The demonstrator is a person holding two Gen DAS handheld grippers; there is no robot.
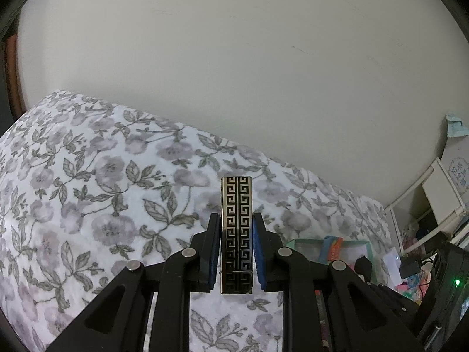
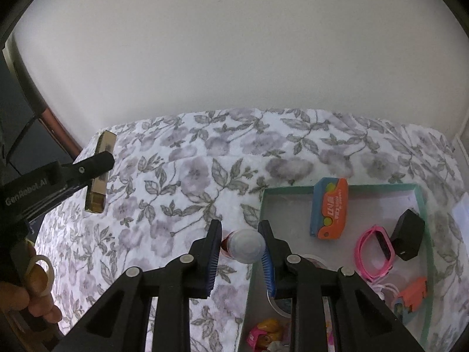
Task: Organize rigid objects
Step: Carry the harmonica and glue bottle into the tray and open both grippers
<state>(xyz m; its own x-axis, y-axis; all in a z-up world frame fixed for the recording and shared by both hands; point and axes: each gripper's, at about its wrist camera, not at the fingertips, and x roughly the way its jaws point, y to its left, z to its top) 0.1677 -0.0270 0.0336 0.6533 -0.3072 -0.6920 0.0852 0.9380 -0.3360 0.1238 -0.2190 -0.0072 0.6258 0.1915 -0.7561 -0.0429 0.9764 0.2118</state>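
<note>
My left gripper [image 1: 236, 220] is shut on a slim gold box with a black Greek-key pattern [image 1: 236, 228] and holds it above the floral bedspread [image 1: 88, 190]. It shows at the left of the right wrist view [image 2: 101, 173]. My right gripper [image 2: 240, 228] is shut on a small bottle with a white round cap [image 2: 246, 245], held above the left edge of a mint-green tray [image 2: 422, 202]. The tray holds an orange and blue case [image 2: 329, 208], a pink watch [image 2: 373, 249], a black charger [image 2: 409, 233] and small toys.
A white wall [image 2: 234, 58] rises behind the bed. In the left wrist view the tray [image 1: 322, 245] sits low right, with white shelves [image 1: 439, 193] and dark electronics [image 1: 445, 287] beyond the bed's right edge. A dark door frame [image 2: 29, 88] stands at left.
</note>
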